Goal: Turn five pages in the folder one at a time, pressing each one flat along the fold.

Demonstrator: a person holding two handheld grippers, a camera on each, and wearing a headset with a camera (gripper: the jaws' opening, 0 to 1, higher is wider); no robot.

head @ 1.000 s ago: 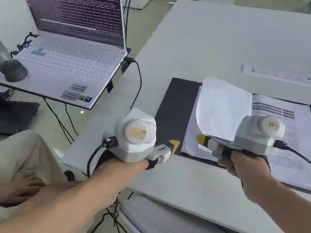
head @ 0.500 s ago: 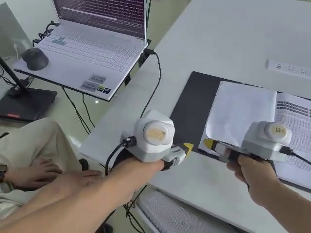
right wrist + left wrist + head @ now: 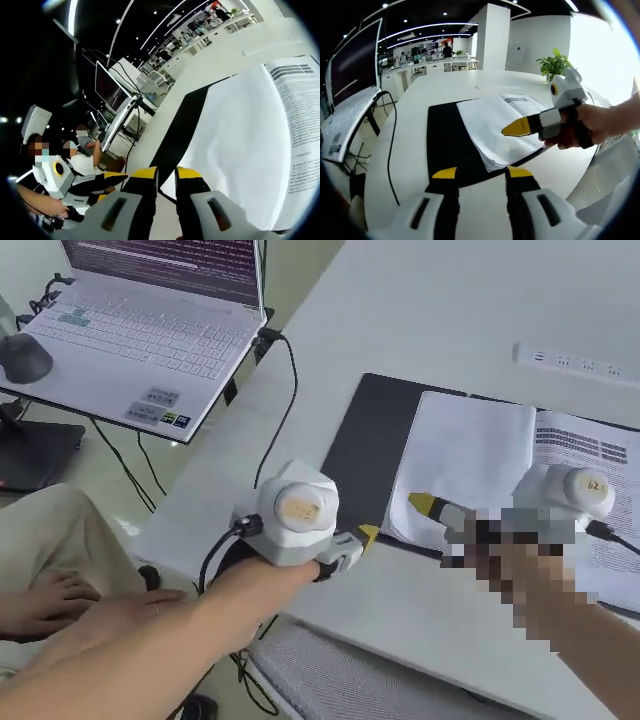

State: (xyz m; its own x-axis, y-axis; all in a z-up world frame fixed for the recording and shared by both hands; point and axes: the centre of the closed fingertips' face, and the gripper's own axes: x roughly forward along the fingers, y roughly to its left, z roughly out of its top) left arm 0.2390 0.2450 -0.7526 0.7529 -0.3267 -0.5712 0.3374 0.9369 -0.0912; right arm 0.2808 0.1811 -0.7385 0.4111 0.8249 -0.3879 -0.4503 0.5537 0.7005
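Table [image 3: 450,310]: white, runs up the right of the head view.

Folder [image 3: 365,450]: black, open, centre right.

Page [image 3: 470,455]: blank, lying over the folder's left half; probably wants pressing along the fold.

Right gripper [image 3: 422,504]: over the page's lower left, jaws pressed together, pinching nothing; likely poised to press.

Left gripper [image 3: 362,537]: just off the folder's lower left edge, jaws spread, empty, standing clear.

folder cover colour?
The folder cover is black, plain, with no pattern; the left gripper view shows it best.
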